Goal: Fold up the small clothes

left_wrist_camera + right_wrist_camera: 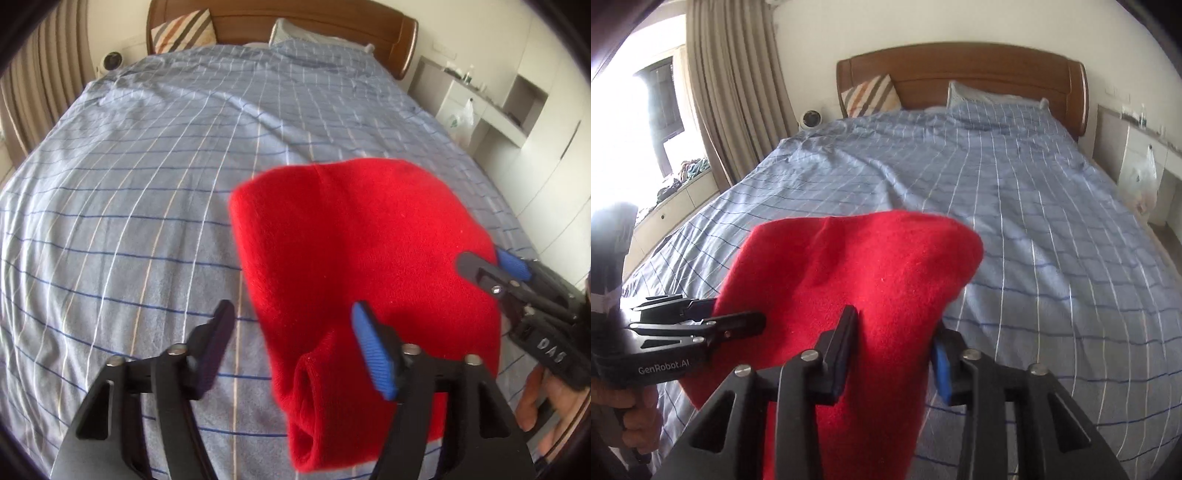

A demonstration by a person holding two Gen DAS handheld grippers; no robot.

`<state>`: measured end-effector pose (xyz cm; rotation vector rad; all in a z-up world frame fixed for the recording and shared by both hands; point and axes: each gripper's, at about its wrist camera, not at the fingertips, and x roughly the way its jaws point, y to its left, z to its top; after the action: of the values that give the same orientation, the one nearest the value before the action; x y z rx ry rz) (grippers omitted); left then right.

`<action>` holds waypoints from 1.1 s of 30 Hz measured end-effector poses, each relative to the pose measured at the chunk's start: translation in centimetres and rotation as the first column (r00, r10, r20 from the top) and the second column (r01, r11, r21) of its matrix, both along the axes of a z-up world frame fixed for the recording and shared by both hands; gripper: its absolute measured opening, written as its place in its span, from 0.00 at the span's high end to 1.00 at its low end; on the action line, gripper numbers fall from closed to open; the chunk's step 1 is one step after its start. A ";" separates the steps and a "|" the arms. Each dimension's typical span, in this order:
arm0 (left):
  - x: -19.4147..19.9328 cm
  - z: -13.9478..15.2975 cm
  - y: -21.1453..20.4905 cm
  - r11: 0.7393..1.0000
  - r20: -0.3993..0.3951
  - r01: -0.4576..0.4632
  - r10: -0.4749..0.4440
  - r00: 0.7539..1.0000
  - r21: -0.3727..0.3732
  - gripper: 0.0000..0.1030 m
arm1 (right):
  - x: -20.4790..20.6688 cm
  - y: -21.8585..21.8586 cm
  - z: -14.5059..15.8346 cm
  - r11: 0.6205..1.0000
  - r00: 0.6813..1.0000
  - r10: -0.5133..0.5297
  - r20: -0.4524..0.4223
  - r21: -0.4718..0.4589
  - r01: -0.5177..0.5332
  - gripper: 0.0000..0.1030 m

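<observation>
A small red knit garment is held up above the blue checked bed. It also shows in the right wrist view. My left gripper has its jaws wide apart, the garment's lower folded edge lying against the right finger. In the right wrist view my left gripper reaches the garment's left edge. My right gripper has the garment between its fingers, jaws apart with cloth filling the gap. In the left wrist view my right gripper pinches the garment's right edge.
The bed stretches ahead to a wooden headboard with a striped cushion and a pillow. Curtains and a window are at the left, white shelves and a plastic bag at the right.
</observation>
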<state>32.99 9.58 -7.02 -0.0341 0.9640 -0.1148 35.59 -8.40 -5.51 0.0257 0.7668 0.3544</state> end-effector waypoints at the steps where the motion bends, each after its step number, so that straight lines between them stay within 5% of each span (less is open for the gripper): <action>1: -0.9 -0.7 0.0 0.999 0.008 -0.014 0.014 1.000 0.049 0.25 | 0.0 -1.2 -1.1 0.999 0.999 -0.034 -0.035 -0.003 0.034 0.31; 5: -5.7 -2.2 -0.2 0.990 0.074 -0.020 0.009 0.997 0.143 0.19 | -3.2 -6.0 -4.2 0.992 0.988 -0.117 -0.096 -0.046 0.113 0.16; 8: -10.1 -1.2 -1.0 0.982 0.167 -0.042 0.010 0.986 0.186 0.03 | -7.2 -8.1 -4.7 0.987 0.986 -0.138 -0.094 -0.098 0.129 0.14; 11: -13.8 0.4 -2.1 0.974 0.235 -0.068 0.016 0.972 0.215 0.01 | -11.3 -8.7 -3.9 0.986 0.990 -0.124 -0.069 -0.121 0.115 0.10; 21: -22.0 4.3 -3.4 0.954 0.236 -0.181 0.124 0.964 0.237 0.00 | -22.2 -5.9 1.9 0.986 0.993 -0.097 0.071 -0.126 0.105 0.01; 33: -27.7 6.4 -3.6 0.961 0.200 -0.162 0.117 0.973 0.225 0.00 | -28.2 -4.6 3.4 0.988 0.992 -0.125 -0.001 -0.093 0.124 0.01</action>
<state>5.29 6.02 -0.64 0.1291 0.7811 0.1285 7.40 -12.97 -2.09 -0.0123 0.7840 0.1995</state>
